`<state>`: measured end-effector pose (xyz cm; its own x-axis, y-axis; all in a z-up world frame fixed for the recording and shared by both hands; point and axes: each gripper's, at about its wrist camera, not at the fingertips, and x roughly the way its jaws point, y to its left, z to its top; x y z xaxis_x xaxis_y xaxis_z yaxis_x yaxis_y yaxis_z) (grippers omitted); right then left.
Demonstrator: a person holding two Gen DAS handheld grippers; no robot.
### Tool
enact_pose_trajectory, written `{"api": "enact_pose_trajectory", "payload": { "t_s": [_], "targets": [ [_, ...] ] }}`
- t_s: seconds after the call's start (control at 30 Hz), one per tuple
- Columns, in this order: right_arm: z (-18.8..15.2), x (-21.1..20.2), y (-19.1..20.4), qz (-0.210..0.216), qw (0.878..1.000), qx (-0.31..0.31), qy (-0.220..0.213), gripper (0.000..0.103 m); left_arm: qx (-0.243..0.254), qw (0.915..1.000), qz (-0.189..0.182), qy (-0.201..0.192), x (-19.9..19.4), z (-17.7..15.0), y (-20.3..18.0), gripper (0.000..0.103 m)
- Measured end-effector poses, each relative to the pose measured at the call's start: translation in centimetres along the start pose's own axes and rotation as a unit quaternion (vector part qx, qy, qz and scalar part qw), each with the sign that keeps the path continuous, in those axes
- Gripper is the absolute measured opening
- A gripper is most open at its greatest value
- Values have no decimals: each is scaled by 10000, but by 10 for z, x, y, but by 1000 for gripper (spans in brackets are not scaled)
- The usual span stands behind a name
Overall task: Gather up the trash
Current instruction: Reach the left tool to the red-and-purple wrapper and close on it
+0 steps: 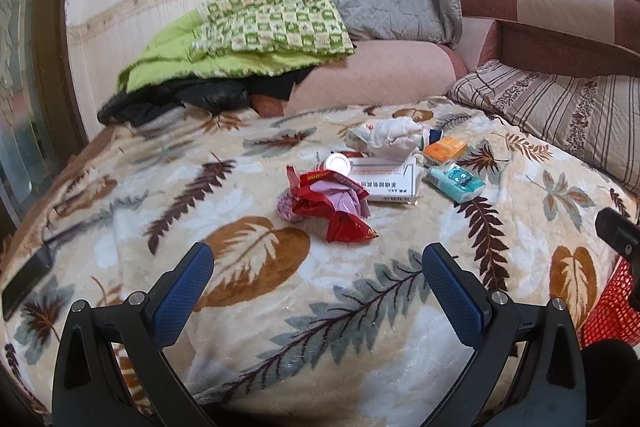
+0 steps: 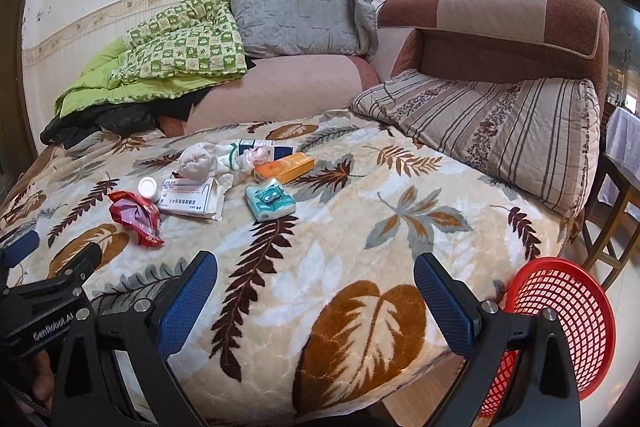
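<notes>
Both our left gripper (image 1: pixel 318 261) and right gripper (image 2: pixel 316 271) gape empty; next we reach for the crumpled red foil wrapper (image 1: pixel 334 205), then the red mesh plastic basket (image 2: pixel 560 311).

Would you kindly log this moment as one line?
left tool open | right tool open | trash on blanket | red basket beside bed

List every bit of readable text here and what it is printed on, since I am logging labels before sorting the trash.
"GenRobot.AI": on the black body of the left gripper, read in the right wrist view.
White medicine box: printed lines, too small to read.
Red wrapper: yellow lettering, crumpled and unreadable.
Orange box, teal tissue pack, blue-and-white box: no legible text.
</notes>
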<state>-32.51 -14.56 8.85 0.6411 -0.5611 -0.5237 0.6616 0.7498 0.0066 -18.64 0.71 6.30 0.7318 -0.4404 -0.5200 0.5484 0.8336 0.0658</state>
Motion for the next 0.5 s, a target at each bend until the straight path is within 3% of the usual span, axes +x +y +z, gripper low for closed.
{"api": "enact_pose_trajectory", "payload": {
  "t_s": [0.2, 0.3, 0.43, 0.5],
  "targets": [
    [4, 16, -5, 498, 9978, 166, 415, 96, -553, 9963, -292, 596, 28, 13, 23, 103],
    [4, 23, -5, 762, 9953, 254, 541, 93, -936, 9909, -402, 877, 44, 20, 40, 103],
    [2, 32, -1, 857, 9935, 283, 691, 93, -1537, 9786, -669, 1195, 67, 31, 56, 103],
    [1, 36, -2, 892, 9924, 355, 767, 93, -1647, 9763, -670, 1236, 79, 39, 53, 103]
  ]
}}
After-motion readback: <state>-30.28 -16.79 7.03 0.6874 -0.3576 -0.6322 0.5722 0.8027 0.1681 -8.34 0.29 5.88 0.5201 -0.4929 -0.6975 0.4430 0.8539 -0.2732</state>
